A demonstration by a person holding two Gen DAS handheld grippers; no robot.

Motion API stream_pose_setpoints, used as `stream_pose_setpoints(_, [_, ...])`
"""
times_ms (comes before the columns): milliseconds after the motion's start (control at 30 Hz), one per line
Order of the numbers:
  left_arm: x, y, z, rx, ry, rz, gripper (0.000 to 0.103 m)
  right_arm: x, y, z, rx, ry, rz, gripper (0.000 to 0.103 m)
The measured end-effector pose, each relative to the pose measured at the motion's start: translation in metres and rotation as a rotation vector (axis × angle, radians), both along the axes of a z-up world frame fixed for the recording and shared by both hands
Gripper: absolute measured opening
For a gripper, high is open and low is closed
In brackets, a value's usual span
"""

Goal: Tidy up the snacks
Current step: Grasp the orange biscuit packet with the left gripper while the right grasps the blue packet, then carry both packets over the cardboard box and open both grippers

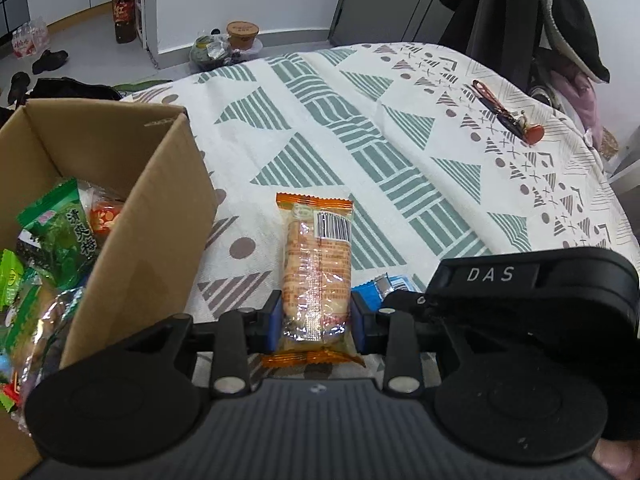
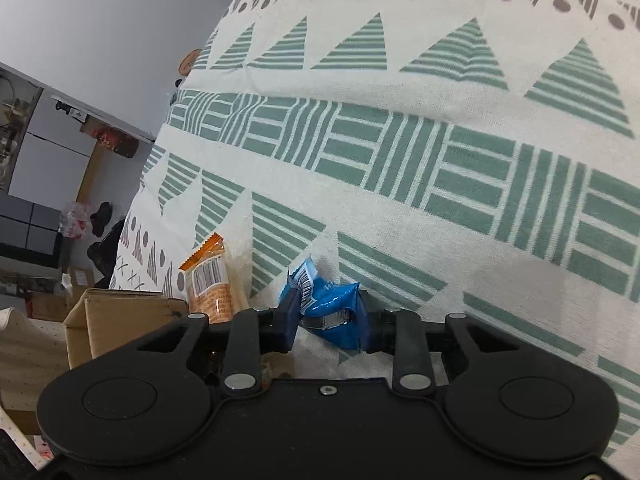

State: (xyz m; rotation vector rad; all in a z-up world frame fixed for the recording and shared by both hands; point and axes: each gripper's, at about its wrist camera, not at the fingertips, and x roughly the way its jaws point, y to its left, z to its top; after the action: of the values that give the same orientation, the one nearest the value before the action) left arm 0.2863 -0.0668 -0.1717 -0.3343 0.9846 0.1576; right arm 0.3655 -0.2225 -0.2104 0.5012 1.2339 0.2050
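Note:
My left gripper point(image 1: 314, 320) is shut on an orange-edged clear packet of biscuits point(image 1: 316, 264), which points away from me over the patterned tablecloth point(image 1: 360, 140). To its left stands an open cardboard box point(image 1: 152, 200) holding several green and orange snack packets point(image 1: 60, 232). My right gripper point(image 2: 328, 320) is shut on a crumpled blue snack packet point(image 2: 332, 308) just above the cloth. That blue packet point(image 1: 384, 286) peeks out beside the other gripper's black body point(image 1: 532, 300) in the left wrist view. The orange packet point(image 2: 210, 280) and the box point(image 2: 116, 320) appear at the left of the right wrist view.
A pair of scissors with a red object point(image 1: 508, 112) lies far right on the cloth. Dark clothes point(image 1: 560, 12) hang behind the table. On the floor sit a cup noodle tub point(image 1: 242, 34), bags and shoes point(image 1: 50, 60).

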Motion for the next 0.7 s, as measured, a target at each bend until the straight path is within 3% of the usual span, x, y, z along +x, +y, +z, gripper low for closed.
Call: stream_pose_setpoints(700, [-0.048, 0.008, 0.077, 0.058, -0.130, 0.042, 0.033, -0.035, -0.013, 0.066, 0.087, -0.190, 0.006, 0.028])
